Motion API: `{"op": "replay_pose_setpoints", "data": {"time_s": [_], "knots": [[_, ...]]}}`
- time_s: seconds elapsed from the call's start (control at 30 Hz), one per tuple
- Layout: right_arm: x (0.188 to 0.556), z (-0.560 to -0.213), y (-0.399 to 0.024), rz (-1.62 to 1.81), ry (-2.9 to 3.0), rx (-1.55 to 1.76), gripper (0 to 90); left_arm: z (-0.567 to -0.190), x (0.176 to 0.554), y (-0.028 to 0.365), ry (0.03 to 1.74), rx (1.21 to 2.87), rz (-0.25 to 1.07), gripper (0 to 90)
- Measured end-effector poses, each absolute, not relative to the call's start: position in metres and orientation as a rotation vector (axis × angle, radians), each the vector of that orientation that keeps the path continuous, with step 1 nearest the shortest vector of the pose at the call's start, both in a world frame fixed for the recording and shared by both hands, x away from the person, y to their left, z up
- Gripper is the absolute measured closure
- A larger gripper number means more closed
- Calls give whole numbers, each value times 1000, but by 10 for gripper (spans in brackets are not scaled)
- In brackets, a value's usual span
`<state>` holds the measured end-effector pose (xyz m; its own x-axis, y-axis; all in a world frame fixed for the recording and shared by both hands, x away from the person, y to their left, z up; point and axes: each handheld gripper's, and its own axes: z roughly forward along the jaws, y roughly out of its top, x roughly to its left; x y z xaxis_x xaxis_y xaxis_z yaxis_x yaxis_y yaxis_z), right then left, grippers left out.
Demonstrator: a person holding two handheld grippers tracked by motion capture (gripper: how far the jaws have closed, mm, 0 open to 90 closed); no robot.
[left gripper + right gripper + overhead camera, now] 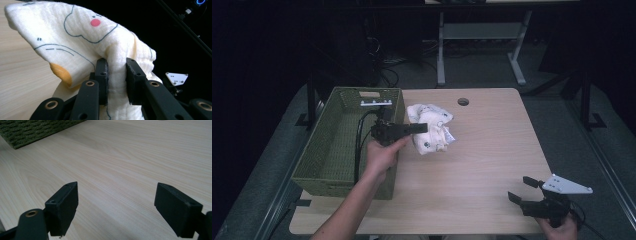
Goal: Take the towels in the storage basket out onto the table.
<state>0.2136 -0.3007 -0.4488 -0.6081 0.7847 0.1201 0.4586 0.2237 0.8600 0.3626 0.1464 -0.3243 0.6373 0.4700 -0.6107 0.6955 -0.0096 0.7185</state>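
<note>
Work in hand: you are picking up the white printed cloth (430, 129) from the wooden table (492, 150), most likely to put it into the green woven basket (328, 165) that stands just beside it.

Done so far: your left gripper (422, 128) already has hold of the cloth. In the left gripper view a fold of the cloth (82, 42) is pinched between the two black jaws, which are closed tightly on it, with fabric bulging above and hanging below them.

Not yet done: the cloth is not in the basket. In the high view it is bunched on the table to the right of the basket's right wall, and most of it seems to rest on the table surface.

Cloth relative to the left gripper: the gripper comes from the basket side and holds the near left edge of the bundle; the rest of the cloth lies beyond the jaw tips, away from the basket.

Right gripper (526, 189): it is well apart from the cloth, at the near right corner of the table. Its jaws are wide open and hold nothing; between them you see bare wood.

Remaining, as I judge: lift the cloth, carry it over the basket wall, and release.
</note>
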Motion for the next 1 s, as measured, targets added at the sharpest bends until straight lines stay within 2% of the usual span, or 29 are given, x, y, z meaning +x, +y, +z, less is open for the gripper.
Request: {"op": "replay_pose_setpoints", "data": {"time_s": [0.63,1.0], "knots": [[215,-449,-302,1351,2157,1144,186,-342,365,105,947,1706,-270,739],[217,-450,-301,1356,2165,1141,185,-349,364,81,941,1767,-249,737]]}}
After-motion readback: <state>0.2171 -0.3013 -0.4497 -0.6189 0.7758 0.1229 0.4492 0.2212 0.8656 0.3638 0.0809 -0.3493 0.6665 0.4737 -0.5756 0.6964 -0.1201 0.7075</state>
